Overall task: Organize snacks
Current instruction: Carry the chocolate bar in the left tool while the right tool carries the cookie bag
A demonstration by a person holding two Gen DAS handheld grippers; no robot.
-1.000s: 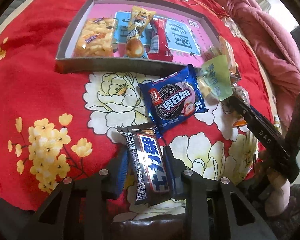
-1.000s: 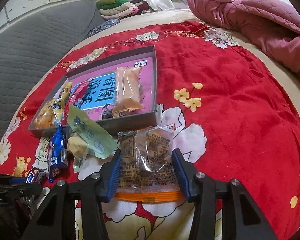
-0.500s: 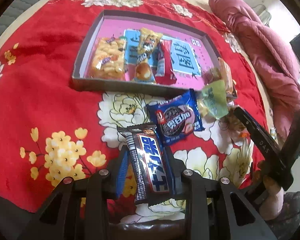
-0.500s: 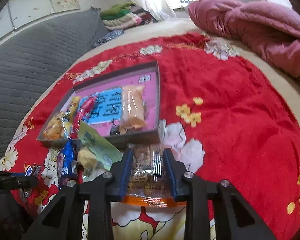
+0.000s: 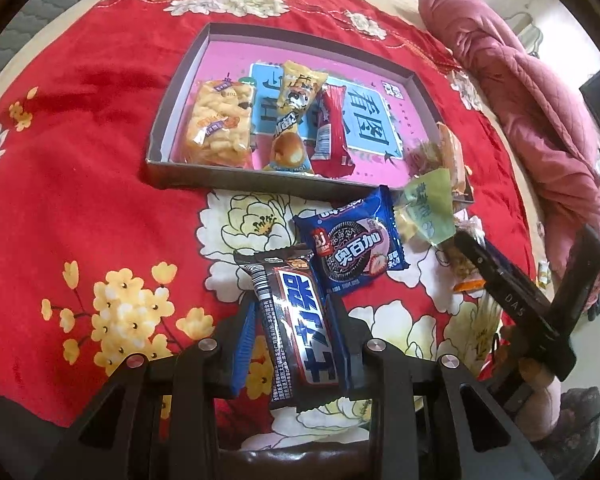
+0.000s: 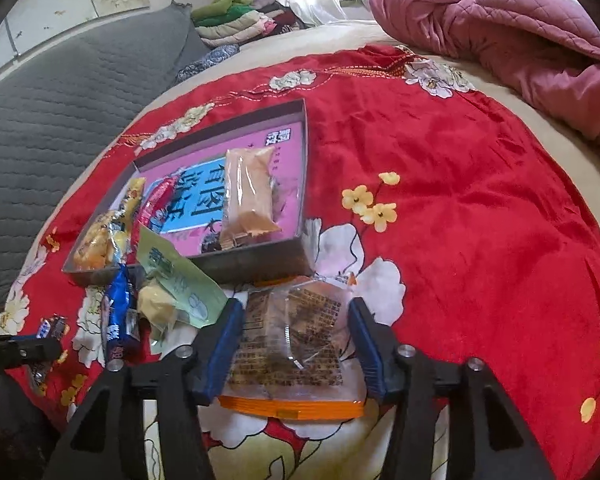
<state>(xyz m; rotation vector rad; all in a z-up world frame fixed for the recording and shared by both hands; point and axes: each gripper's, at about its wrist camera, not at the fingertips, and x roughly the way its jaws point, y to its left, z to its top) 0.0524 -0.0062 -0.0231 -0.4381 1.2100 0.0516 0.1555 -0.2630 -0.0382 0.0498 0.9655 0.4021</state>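
A shallow grey tray [image 5: 188,179] with a pink floor lies on the red floral cloth [image 5: 80,152]. It holds four packets: a yellow puffed snack [image 5: 219,123] by its left wall, a yellow bun packet [image 5: 290,120], a red bar [image 5: 332,128], and a tan cake packet [image 6: 249,196] at its right wall. Outside the near wall lie one blue cookie pack [image 5: 356,246] and one green-labelled sweet [image 6: 176,280]. The left gripper [image 5: 292,332], angled steeply down, is clamped on a black chocolate bar [image 5: 296,332]. The right gripper [image 6: 296,344] is opening; a clear, orange-edged packet [image 6: 296,344] lies between its parted pads, just before the tray's near right corner.
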